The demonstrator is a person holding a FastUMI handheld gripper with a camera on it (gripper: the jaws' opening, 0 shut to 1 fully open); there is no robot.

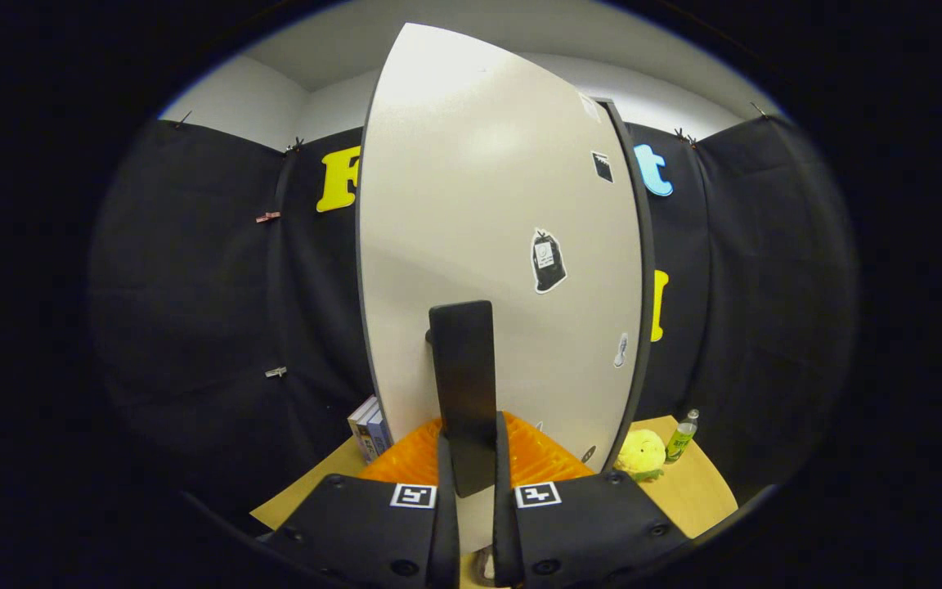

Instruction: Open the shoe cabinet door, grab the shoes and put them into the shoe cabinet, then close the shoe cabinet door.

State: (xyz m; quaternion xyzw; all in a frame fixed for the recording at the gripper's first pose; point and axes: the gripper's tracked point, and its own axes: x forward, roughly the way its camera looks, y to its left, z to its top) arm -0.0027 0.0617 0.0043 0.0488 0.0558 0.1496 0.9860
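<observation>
Here, claw [468, 458] grips cabinet door's handle [463, 384].

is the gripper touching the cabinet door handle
Touching: in the gripper view, both fingers of the gripper press against the sides of the door handle.

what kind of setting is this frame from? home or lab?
Looks like a staged recording booth, not a real home: black cloth wall pinned up with clips, a white cabinet door on a small wooden table, plus props like a yellow plush toy. The gripper has its fingers closed on the door's dark handle.
</observation>
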